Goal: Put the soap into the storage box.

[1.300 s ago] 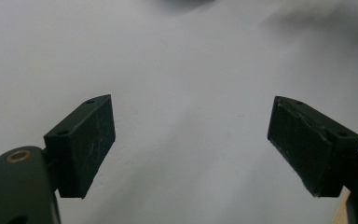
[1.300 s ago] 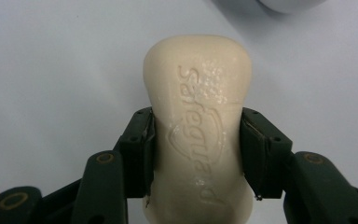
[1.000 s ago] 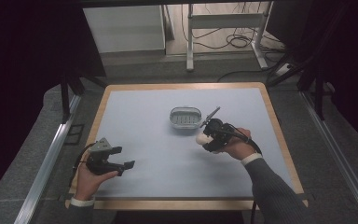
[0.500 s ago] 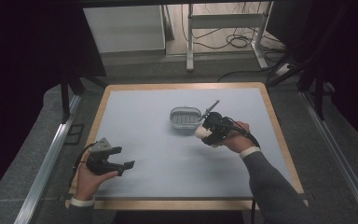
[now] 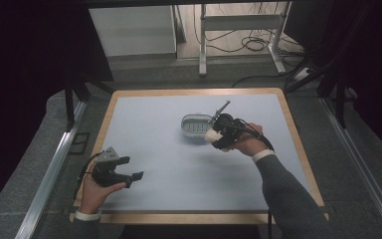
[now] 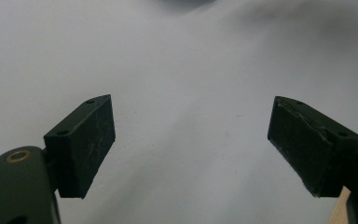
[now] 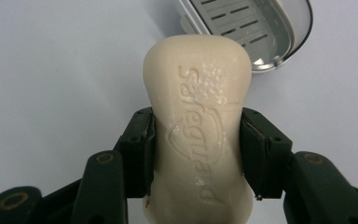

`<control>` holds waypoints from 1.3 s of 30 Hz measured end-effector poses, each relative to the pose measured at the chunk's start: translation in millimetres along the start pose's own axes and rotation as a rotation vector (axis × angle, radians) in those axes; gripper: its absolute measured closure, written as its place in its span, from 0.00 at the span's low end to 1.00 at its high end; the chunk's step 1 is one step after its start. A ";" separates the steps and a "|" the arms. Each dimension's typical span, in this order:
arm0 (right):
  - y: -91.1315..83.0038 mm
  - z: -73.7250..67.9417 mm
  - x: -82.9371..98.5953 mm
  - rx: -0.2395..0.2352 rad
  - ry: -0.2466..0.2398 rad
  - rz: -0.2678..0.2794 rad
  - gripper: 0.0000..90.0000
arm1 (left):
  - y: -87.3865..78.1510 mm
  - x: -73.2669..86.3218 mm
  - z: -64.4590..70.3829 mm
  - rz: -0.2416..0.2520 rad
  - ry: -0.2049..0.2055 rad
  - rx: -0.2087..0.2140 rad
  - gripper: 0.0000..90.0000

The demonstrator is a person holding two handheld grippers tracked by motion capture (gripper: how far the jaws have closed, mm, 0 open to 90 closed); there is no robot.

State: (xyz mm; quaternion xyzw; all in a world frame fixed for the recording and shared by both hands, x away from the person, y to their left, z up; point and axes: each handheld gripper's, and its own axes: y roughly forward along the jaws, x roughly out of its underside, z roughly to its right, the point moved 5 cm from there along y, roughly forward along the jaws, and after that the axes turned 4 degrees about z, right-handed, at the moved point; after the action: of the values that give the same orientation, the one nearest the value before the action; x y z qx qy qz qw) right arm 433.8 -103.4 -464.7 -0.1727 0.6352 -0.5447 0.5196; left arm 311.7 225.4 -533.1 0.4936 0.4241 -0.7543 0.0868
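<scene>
A cream bar of soap [image 7: 197, 135] with a raised brand name is clamped across its waist by my right gripper [image 7: 196, 149]. In the high view the soap [image 5: 211, 135] hangs just above the table at the near right edge of a grey soap dish [image 5: 197, 125] with a slotted floor. The dish [image 7: 256, 28] lies just beyond the soap's far end in the right gripper view. My left gripper [image 5: 129, 175] rests at the front left of the table, its jaws wide apart over bare blue-grey surface with nothing between the pads [image 6: 86, 140].
The blue-grey mat has a wooden rim [image 5: 194, 92]. Metal rails [image 5: 54, 164] run along both sides of the table. A white cabinet [image 5: 132, 30], a desk frame and cables stand on the floor beyond the far edge.
My right gripper has carried the soap up and left, closer to the dish's near right edge. The left gripper has not moved.
</scene>
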 end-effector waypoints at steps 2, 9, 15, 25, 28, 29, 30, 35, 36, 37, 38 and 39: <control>-0.1 1.3 -2.7 0.004 -0.002 -0.001 0.55 | 0.2 0.1 -0.1 -0.001 0.000 0.000 0.17; 0.0 7.4 -11.8 0.006 -0.005 0.010 0.55 | 0.6 0.3 0.0 -0.001 0.000 -0.002 0.17; -0.3 10.4 -17.4 0.002 -0.023 0.018 0.55 | 0.1 0.3 -0.3 0.000 0.001 0.000 0.17; 1.8 16.9 -26.0 0.006 -0.018 0.022 0.55 | -0.3 0.3 -0.5 0.000 0.001 0.000 0.17; 3.1 18.4 -26.8 0.005 -0.025 0.019 0.55 | 0.0 0.3 -0.4 -0.001 0.002 0.000 0.17; 3.9 19.4 -27.5 0.006 -0.025 0.019 0.55 | 0.4 0.3 -0.2 0.000 0.001 -0.001 0.17; 4.6 20.4 -28.2 0.011 -0.021 0.013 0.55 | 0.8 0.4 0.1 -0.001 0.001 0.000 0.17; 8.2 27.6 -33.5 0.015 -0.016 0.015 0.55 | 1.3 0.4 0.3 -0.003 0.004 0.000 0.17; 8.7 28.9 -34.3 0.015 -0.015 0.017 0.55 | 1.2 0.4 0.3 -0.003 0.003 -0.001 0.17; 9.3 29.8 -35.2 0.013 -0.008 0.019 0.55 | 0.9 0.3 0.3 -0.001 0.001 0.000 0.17; 10.6 31.9 -36.3 0.012 -0.014 0.019 0.55 | 0.7 0.3 0.3 -0.001 0.002 0.000 0.17; 13.6 34.5 -37.6 0.016 -0.021 0.011 0.55 | 0.7 0.2 0.3 0.000 0.002 0.000 0.17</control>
State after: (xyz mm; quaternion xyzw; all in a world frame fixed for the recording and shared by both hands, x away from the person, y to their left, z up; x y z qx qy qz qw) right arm 482.9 -86.9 -454.2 -0.1706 0.6265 -0.5448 0.5307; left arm 311.8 224.8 -533.6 0.4945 0.4240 -0.7538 0.0861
